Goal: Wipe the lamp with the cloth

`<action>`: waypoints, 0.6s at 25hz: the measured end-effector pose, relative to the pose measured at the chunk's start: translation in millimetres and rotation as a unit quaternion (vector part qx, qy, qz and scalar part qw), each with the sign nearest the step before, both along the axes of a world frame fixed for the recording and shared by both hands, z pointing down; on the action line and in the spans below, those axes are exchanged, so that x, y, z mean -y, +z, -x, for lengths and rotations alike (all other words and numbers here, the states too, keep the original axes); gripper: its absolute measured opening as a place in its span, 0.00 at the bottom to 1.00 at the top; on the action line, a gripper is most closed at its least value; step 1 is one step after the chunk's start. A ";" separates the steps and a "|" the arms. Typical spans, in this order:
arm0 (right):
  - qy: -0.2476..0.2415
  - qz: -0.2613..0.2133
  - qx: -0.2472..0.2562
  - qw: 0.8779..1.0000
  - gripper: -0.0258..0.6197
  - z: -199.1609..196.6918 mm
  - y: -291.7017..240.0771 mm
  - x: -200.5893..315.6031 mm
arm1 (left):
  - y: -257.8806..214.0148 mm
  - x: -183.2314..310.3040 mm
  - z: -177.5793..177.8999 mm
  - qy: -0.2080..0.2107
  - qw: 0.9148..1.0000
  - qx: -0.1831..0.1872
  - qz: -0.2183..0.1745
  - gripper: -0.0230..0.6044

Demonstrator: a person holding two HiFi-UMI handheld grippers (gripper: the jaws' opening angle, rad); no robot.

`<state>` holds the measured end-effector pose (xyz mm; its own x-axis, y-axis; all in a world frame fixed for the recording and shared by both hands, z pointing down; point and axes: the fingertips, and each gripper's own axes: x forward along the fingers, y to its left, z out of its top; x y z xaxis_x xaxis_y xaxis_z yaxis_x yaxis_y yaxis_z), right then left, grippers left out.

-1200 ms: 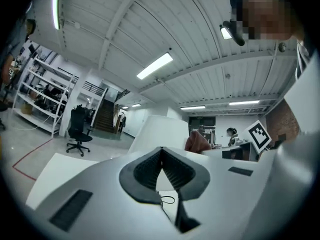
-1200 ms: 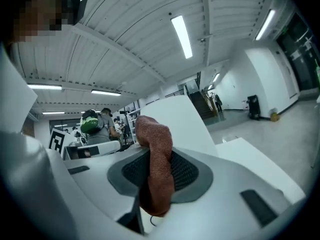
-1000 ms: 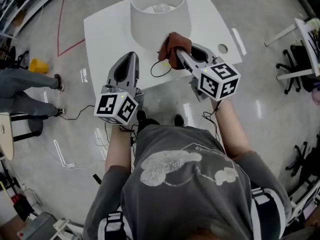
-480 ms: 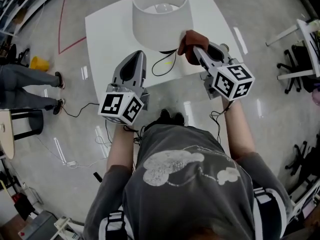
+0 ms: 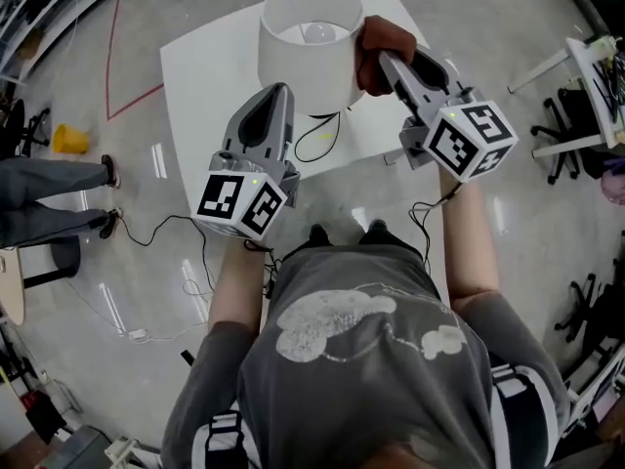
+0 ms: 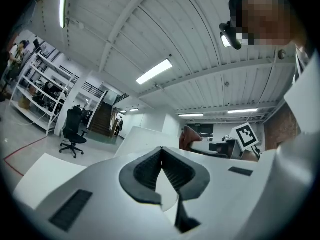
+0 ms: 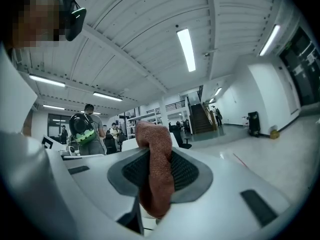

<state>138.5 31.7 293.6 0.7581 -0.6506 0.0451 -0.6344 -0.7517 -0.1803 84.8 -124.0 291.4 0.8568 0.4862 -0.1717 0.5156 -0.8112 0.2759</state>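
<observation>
- Your right fingers (image 7: pixel 186 172) are clamped on a brown cloth (image 7: pixel 155 179) — it bunches up past the tips and hangs down below the pads.
- Your left fingers (image 6: pixel 145 171) meet at their tips with nothing between them.
- Your right gripper (image 5: pixel 391 64) holds the cloth against the right side of the white lampshade (image 5: pixel 308 47), near its top rim.
- Your left gripper (image 5: pixel 271 106) points at the lampshade's near side — contact can't be told.
- Under the lampshade is a white table (image 5: pixel 200 76), with a black cable (image 5: pixel 314 143) looped on it.
</observation>
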 end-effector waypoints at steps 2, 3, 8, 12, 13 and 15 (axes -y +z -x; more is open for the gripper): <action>-0.008 -0.009 0.008 1.000 0.19 0.1 11.6 -4.1 | 5.1 -6.4 3.7 -0.003 1.000 0.005 -0.003 0.05; -0.017 -0.014 0.013 1.000 0.19 -0.3 17.8 -7.2 | 7.6 -9.1 3.6 -0.009 1.000 0.007 -0.006 0.05; -0.073 -0.010 0.054 0.996 0.19 -11.2 53.9 -20.9 | 16.4 -18.0 -0.3 -0.068 0.997 0.017 -0.009 0.05; -0.124 0.002 0.082 0.989 0.19 -13.9 80.5 -20.2 | 28.5 -29.3 1.6 -0.111 0.993 0.032 -0.006 0.05; -0.136 0.007 0.084 0.987 0.19 -14.1 85.8 -20.9 | 31.9 -33.9 3.2 -0.121 0.992 0.035 -0.006 0.05; -0.157 0.019 0.093 0.983 0.19 -13.8 99.4 -24.7 | 39.3 -45.1 7.4 -0.141 0.989 0.040 -0.010 0.05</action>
<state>152.4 56.3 393.0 0.4957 -0.8469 0.1923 -0.7955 -0.5316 -0.2909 77.4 -78.9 330.7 0.9694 0.2280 -0.0906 0.2447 -0.9252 0.2900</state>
